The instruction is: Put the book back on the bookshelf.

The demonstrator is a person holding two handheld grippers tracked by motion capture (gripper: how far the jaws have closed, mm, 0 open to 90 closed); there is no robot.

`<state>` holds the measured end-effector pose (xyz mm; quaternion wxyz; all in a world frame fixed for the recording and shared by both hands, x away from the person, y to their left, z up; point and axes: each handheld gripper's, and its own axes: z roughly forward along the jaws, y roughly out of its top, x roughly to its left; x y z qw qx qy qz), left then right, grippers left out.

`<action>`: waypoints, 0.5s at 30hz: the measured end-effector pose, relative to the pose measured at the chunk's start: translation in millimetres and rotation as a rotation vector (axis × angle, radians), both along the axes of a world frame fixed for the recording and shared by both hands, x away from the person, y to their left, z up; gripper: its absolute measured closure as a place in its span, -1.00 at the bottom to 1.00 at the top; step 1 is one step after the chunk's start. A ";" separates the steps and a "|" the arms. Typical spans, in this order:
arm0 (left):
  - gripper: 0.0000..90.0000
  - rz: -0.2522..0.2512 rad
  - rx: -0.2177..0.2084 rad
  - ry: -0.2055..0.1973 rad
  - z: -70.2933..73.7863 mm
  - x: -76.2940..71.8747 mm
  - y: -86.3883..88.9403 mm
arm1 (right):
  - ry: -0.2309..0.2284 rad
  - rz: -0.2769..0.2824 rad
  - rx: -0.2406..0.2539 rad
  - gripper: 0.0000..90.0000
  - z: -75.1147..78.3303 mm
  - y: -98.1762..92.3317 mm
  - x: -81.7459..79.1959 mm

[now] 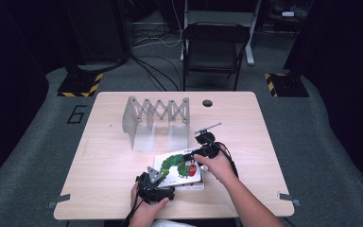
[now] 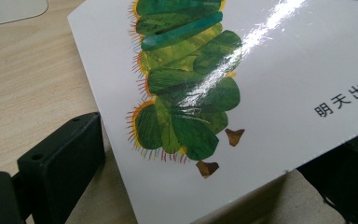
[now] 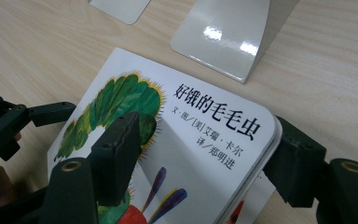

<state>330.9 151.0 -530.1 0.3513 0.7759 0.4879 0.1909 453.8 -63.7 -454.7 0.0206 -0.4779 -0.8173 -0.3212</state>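
Wooden table [image 1: 99, 156], caterpillar book [image 1: 179, 165] between both tongs

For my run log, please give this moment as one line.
book: flat on table, in front of expanding rack | left claw: open, straddling book corner | right claw: open, one jaw above cover, one beside edge

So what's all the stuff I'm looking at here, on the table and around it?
Picture book: one, white cover with a green caterpillar, near edge of the table, with something white under it.
Expanding rack: one, pale grey, middle of the table, behind the book.
Table: one, light wood, with a round hole near its far edge.
Folding chair: one, black, on the floor beyond the table.
Hazard-striped bases: two, black and yellow, at the far corners.
Left gripper: black, jaws either side of the book's near corner.
Right gripper: black, jaws astride the book's edge.
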 end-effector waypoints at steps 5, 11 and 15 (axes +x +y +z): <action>-0.92 0.000 0.000 0.000 0.1 0.4 -0.1 | 0.002 0.014 0.005 -0.32 -0.8 0.0 1.0; -0.92 -0.002 0.002 0.000 0.1 0.9 0.1 | 0.036 0.042 0.016 -0.45 -3.3 1.3 2.2; -0.92 -0.003 0.002 -0.002 0.0 1.2 0.1 | 0.042 0.058 0.015 -0.45 -4.6 2.9 2.2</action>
